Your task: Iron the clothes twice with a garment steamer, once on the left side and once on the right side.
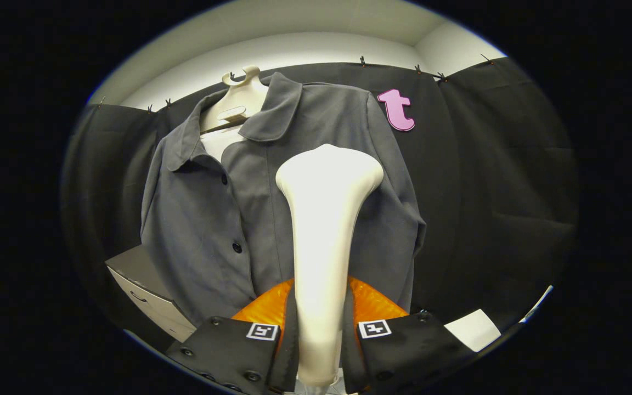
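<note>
To your left, a small drawer cabinet (148,296) stands low beside the hem. The grey shirt (206,230) hangs on a pale hanger (237,101) against the booth wall; expect it to be soft, light and quick to swing, so press gently. Your tool (319,329) is clenched on the garment steamer (324,219), both fingers squeezing its slim neck, probably smooth and slippery, so grip firmly. You hold it upright, its head level with the chest on the placket's right side.
</note>
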Tool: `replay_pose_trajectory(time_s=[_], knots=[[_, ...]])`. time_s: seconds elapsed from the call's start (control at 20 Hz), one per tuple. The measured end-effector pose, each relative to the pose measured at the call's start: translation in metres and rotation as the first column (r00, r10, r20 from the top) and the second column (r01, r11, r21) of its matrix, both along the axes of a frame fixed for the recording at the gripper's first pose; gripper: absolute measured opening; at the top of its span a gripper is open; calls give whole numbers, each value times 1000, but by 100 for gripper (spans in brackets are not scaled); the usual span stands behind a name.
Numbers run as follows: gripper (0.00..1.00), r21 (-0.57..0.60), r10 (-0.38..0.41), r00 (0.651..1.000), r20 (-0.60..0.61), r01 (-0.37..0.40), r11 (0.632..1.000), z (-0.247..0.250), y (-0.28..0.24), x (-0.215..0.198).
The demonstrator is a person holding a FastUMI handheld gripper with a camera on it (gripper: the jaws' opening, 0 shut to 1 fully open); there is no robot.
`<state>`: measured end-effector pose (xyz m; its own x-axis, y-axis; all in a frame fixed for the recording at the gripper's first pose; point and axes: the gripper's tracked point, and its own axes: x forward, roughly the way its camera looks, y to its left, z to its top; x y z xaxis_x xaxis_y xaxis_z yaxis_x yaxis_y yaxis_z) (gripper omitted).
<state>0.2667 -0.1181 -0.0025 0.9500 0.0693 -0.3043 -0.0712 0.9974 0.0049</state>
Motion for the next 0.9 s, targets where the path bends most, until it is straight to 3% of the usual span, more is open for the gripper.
replay_pose_trajectory(time_s=[0.9], knots=[[39, -21, 13, 997, -82, -15, 1000, -77, 0, -23]])
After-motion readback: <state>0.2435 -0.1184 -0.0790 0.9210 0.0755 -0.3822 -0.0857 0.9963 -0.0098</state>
